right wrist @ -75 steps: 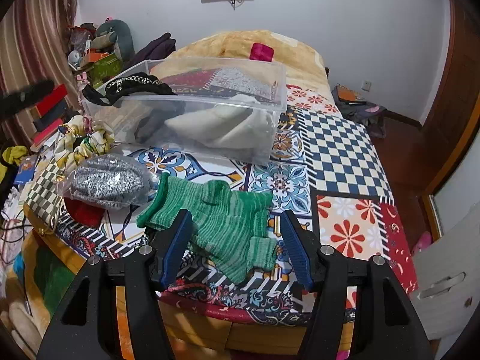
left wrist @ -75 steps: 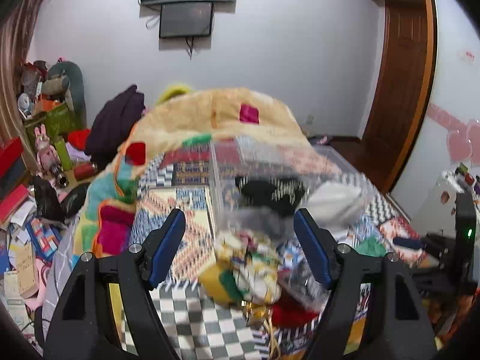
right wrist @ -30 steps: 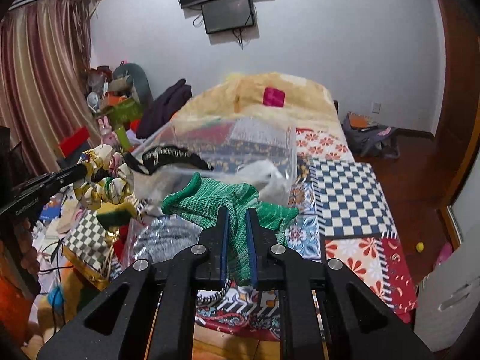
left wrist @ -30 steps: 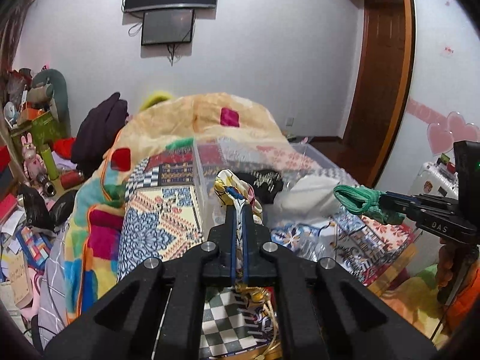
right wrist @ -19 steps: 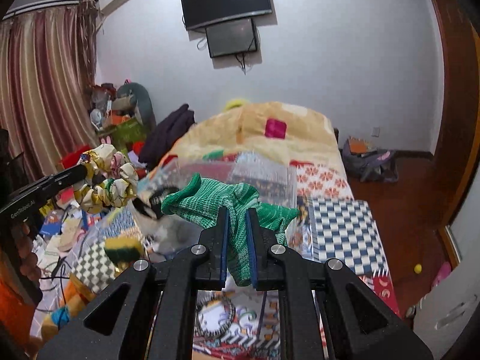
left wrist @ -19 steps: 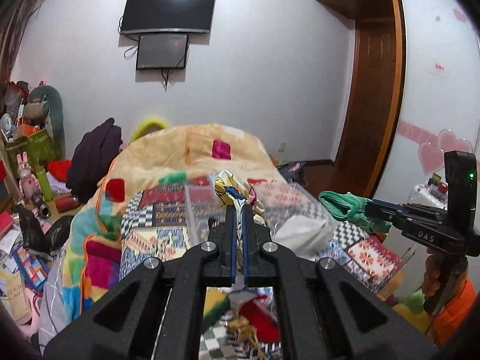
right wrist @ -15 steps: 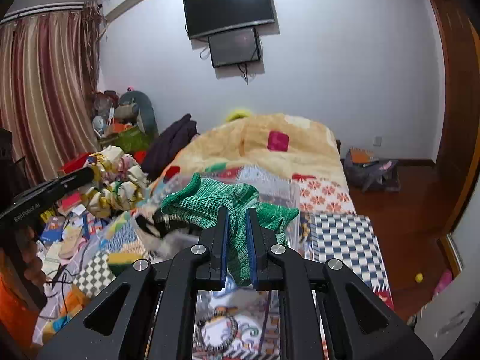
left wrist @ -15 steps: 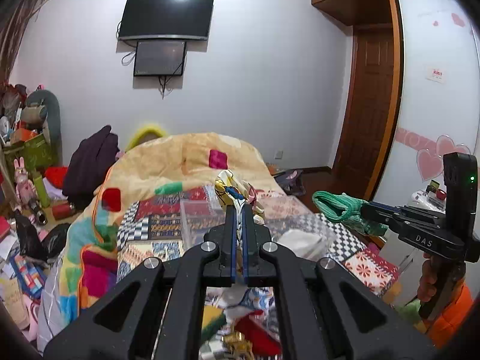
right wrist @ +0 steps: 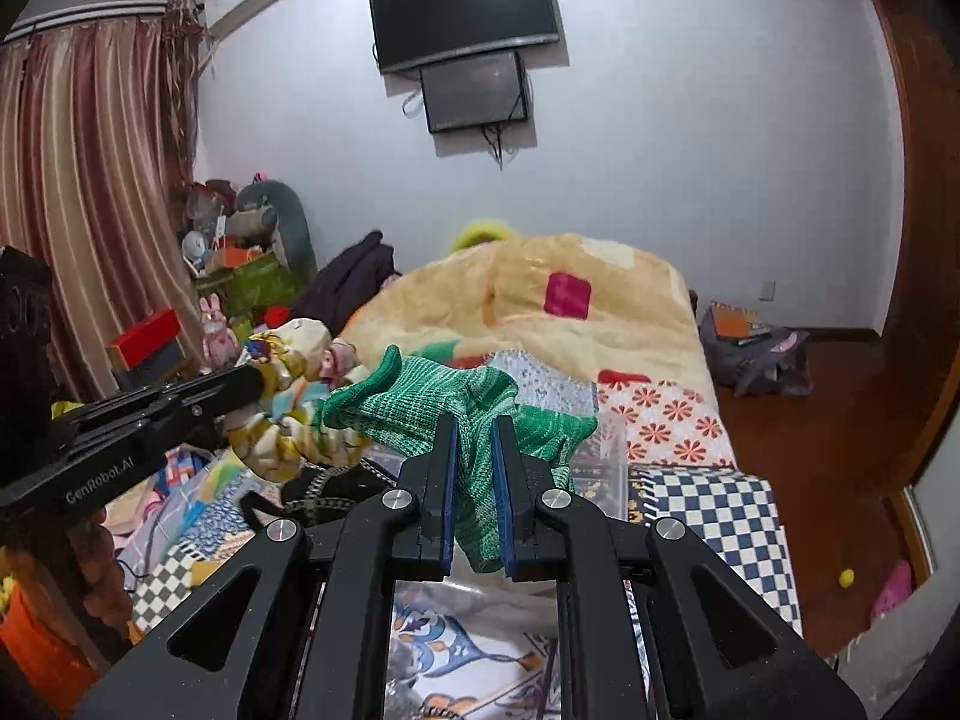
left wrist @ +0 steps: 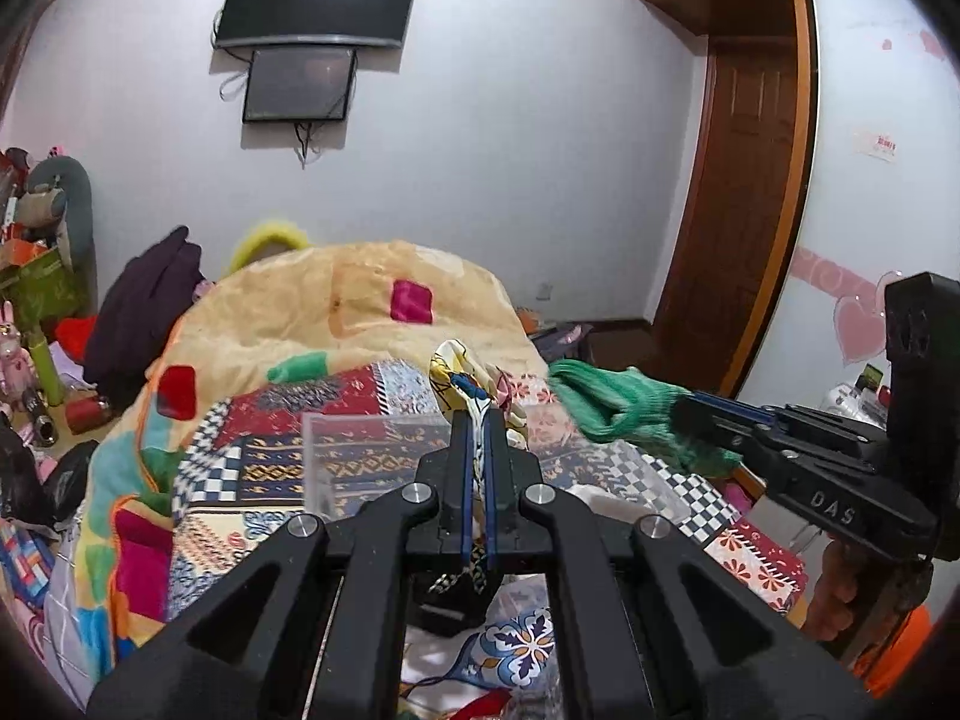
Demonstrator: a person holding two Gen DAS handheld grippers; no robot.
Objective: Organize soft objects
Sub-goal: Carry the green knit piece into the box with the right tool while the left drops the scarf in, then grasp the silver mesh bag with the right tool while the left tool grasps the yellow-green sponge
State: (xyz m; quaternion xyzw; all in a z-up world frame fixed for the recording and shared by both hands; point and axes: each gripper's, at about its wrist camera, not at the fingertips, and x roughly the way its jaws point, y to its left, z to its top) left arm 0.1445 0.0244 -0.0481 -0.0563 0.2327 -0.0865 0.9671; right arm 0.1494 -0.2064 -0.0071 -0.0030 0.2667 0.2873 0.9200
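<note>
My left gripper (left wrist: 478, 420) is shut on a yellow patterned scarf (left wrist: 465, 375), held up above the clear plastic bin (left wrist: 372, 450) on the bed. The scarf also shows in the right wrist view (right wrist: 288, 408), bunched at the left gripper's tip. My right gripper (right wrist: 475, 426) is shut on a green knitted cloth (right wrist: 444, 402), also held high over the bin (right wrist: 606, 450). In the left wrist view the green cloth (left wrist: 606, 405) hangs from the right gripper at the right. The two cloths are close together, nearly touching.
The bed carries a patchwork sheet (right wrist: 708, 498) and a yellow quilt (left wrist: 360, 312) at its far end. Black and white cloths lie in the bin (right wrist: 336, 489). Toys and boxes crowd the left side (right wrist: 240, 276). A wooden door (left wrist: 744, 204) is at the right.
Both grippers shut on their cloths, lifted them off the bed and have come closer together above the bin.
</note>
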